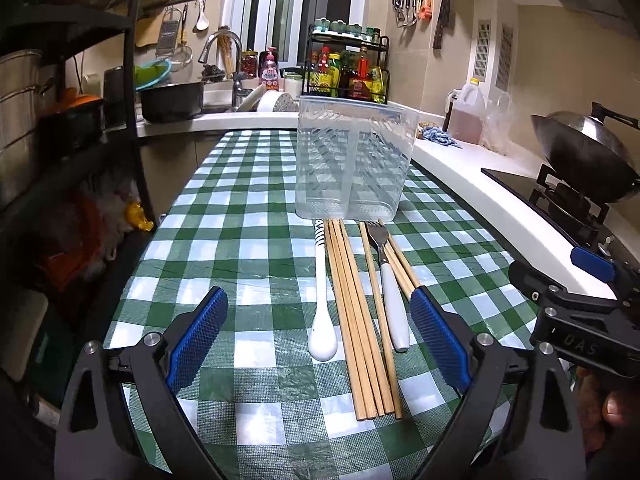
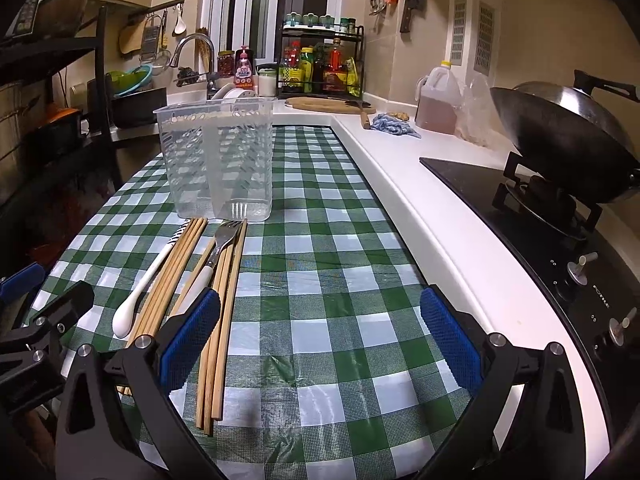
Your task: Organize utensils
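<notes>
Hovering above the green-and-white checked tablecloth (image 1: 248,216), the left gripper (image 1: 320,336) has its blue-padded fingers (image 1: 196,340) spread wide and holds nothing. The landmark here is the clear plastic utensil holder (image 1: 352,160), which stands upright on the cloth with a divider down its middle.

Just in front of the holder, between the left gripper's fingers, lie the utensils side by side, pointing toward the holder's base. The white spoon (image 1: 322,312) is at the left with its bowl toward the camera. Beside it lie the wooden chopsticks (image 1: 356,320) in a bundle. The white-handled fork (image 1: 390,296) rests with its tines near the holder, and a few more chopsticks lie under and beside it.

The right gripper (image 2: 320,336) is also spread wide and empty over bare cloth, right of the utensils in front of the holder. A wok (image 2: 560,128) sits on the stove, well to the holder's right.
</notes>
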`<state>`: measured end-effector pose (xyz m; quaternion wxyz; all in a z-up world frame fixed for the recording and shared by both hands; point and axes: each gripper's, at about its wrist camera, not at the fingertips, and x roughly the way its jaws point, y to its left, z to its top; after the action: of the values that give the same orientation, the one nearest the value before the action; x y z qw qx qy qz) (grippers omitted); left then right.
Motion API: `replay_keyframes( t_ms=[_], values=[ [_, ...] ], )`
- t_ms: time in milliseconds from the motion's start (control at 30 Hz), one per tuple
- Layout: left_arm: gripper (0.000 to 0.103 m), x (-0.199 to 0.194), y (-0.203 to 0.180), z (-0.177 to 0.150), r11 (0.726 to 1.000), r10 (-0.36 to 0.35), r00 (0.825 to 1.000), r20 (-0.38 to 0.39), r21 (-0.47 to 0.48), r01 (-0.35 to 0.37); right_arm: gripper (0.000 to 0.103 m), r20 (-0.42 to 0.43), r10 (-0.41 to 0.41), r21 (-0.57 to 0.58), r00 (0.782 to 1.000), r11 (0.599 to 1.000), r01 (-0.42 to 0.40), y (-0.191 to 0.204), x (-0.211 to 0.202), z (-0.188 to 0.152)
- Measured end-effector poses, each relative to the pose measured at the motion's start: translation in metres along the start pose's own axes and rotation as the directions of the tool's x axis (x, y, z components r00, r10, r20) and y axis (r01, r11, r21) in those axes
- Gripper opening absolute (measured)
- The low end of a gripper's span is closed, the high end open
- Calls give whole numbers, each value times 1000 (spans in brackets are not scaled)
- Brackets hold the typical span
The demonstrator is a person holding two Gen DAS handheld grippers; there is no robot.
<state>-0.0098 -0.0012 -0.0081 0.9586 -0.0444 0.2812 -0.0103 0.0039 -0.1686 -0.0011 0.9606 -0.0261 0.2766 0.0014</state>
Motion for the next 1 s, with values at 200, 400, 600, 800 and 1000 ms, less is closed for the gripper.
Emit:
replay_keyframes(
  t_ms=[200,400,600,800,1000],
  values=[
    [89,-1,0,-1,1000,-11,1000,2,0,11,98,3,-2,-4,1000,1000,2,-1,0,0],
    [89,-2,1,-1,1000,-9,1000,3,-4,9,98,-1,-2,-5,1000,1000,2,1,1,0],
    [89,-2,0,0,1000,-9,1000,5,0,9,98,2,-7,-8,1000,1000,7,2,1,0],
    [89,-1,-1,1,1000,-7,1000,6,-2,7,98,2,-10,-10,1000,1000,10,2,2,-1],
    [89,-1,0,0,1000,-8,1000,7,-2,8,98,3,-11,-10,1000,1000,11,1,2,-1]
  ],
)
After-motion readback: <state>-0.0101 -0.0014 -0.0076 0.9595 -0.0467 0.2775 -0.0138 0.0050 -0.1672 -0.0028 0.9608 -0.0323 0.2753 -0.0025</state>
